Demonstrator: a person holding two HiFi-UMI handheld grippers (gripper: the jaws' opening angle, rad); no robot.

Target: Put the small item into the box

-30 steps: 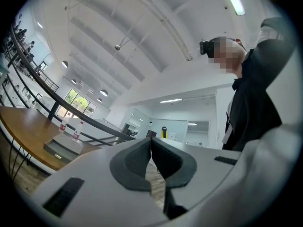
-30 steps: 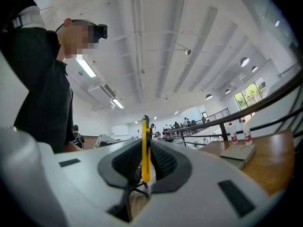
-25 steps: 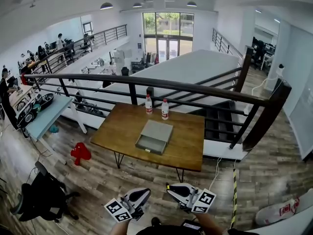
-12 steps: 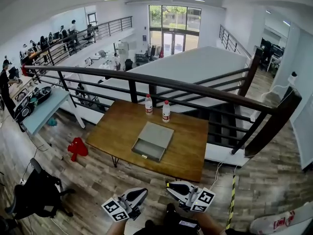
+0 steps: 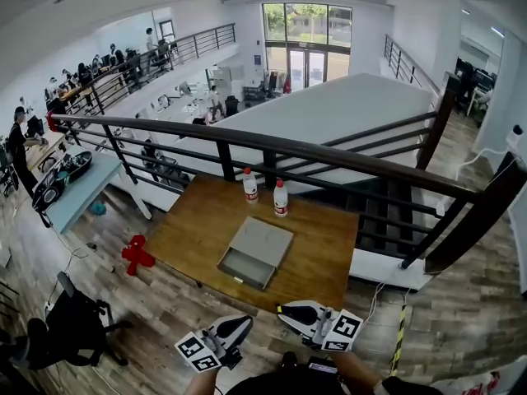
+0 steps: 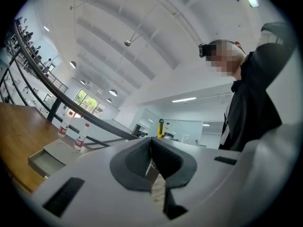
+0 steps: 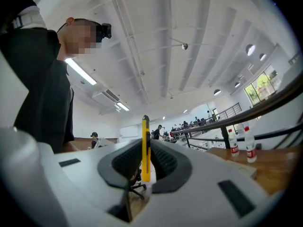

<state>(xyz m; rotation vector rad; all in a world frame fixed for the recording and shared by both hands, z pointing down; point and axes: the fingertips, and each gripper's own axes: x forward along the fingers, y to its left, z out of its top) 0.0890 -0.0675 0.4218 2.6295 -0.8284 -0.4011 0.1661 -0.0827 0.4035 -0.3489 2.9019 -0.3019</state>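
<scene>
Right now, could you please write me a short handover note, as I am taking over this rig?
Right gripper: shut on a thin yellow item.
Left gripper: shut, nothing in it.
The grey box lies open on the wooden table, ahead of both grippers.
Done: item picked up.
Left: step up to the table and put the item into the box.
</scene>
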